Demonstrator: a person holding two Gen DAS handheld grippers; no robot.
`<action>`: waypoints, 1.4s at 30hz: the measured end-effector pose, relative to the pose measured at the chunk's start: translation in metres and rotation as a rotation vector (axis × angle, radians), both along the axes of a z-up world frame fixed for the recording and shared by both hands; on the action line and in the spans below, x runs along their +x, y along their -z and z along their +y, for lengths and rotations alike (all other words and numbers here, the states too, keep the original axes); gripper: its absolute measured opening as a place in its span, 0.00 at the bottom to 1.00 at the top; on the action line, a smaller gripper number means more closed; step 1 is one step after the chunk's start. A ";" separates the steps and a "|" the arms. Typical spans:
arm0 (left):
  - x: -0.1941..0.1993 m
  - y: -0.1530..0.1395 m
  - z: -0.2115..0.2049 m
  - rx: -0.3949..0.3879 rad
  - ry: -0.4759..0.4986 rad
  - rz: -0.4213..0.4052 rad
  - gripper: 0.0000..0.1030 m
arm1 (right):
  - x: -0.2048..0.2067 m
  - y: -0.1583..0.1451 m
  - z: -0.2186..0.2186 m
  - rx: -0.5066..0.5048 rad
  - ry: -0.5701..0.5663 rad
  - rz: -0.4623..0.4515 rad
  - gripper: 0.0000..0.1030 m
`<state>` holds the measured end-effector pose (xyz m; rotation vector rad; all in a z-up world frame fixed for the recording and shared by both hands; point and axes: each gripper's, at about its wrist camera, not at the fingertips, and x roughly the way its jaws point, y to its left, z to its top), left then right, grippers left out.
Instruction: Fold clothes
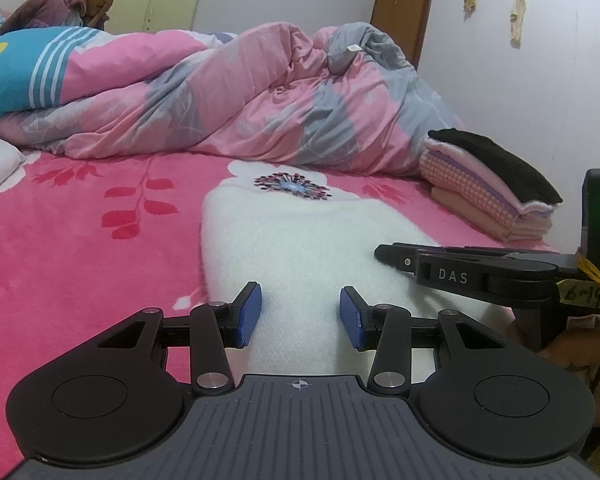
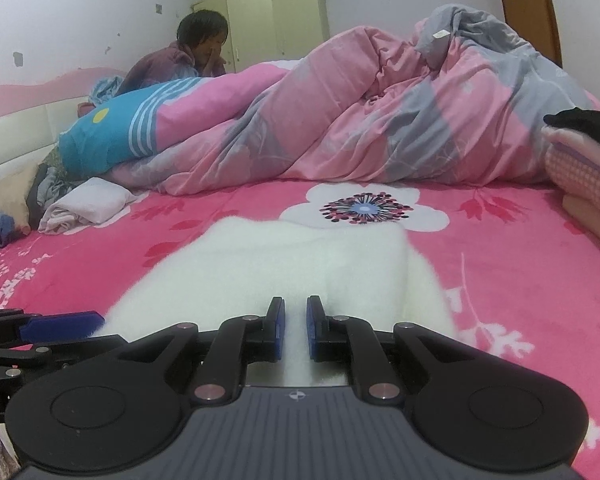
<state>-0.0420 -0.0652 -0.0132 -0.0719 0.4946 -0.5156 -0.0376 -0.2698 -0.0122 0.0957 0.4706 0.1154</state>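
A white fleece garment (image 1: 300, 232) (image 2: 300, 256) lies flat on the pink flowered bed cover (image 1: 80, 240), running away from both grippers. My left gripper (image 1: 300, 316) stands open over its near end; both blue pads are bare and the fleece shows between them without being pressed. Just to its right, my right gripper (image 2: 296, 328) has its jaws nearly together with a narrow ridge of the white fleece pinched between the pads. In the left wrist view the right gripper (image 1: 380, 254) appears from the side, low on the fleece. The left gripper (image 2: 96, 322) shows at the left edge of the right wrist view.
A stack of folded clothes (image 1: 492, 200) (image 2: 580, 168) with a black piece on top sits at the right. A bunched pink and grey duvet (image 1: 240, 100) fills the back of the bed. A person (image 1: 80, 0) sits behind it. Loose white cloth (image 2: 88, 204) lies at the left.
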 end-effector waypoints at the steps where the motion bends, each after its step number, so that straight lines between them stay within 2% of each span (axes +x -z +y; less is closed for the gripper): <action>1: 0.000 0.000 0.000 0.002 -0.001 0.000 0.42 | 0.000 0.000 0.000 0.001 -0.001 0.000 0.11; 6: 0.002 -0.005 0.006 -0.015 -0.003 0.014 0.41 | -0.001 0.000 -0.002 0.006 -0.005 -0.001 0.11; 8: 0.006 -0.011 0.013 -0.051 -0.015 0.017 0.41 | -0.002 0.000 -0.003 0.008 -0.006 -0.003 0.11; 11: 0.012 -0.021 0.014 -0.052 -0.023 -0.010 0.41 | -0.002 0.001 -0.003 0.016 -0.009 -0.007 0.11; 17: 0.026 -0.025 -0.006 0.005 0.012 -0.038 0.41 | -0.003 0.002 -0.005 0.025 -0.014 -0.013 0.11; 20: 0.034 -0.012 -0.023 0.079 0.062 0.032 0.41 | -0.003 0.003 -0.006 0.029 -0.016 -0.015 0.11; 24: 0.020 -0.003 -0.033 0.155 0.047 -0.042 0.41 | -0.004 0.003 -0.006 0.034 -0.022 -0.015 0.11; 30: 0.023 -0.005 -0.029 0.135 0.049 -0.024 0.41 | 0.006 -0.013 -0.004 0.020 -0.029 0.056 0.12; 36: 0.025 -0.004 -0.032 0.134 0.045 -0.028 0.41 | 0.021 -0.032 -0.005 -0.019 -0.023 0.020 0.12; 40: 0.025 -0.002 -0.032 0.137 0.054 -0.036 0.42 | 0.041 -0.007 -0.010 -0.044 -0.012 0.076 0.11; 42: 0.025 -0.003 -0.033 0.151 0.063 -0.044 0.42 | 0.045 -0.004 -0.018 0.013 -0.006 0.084 0.11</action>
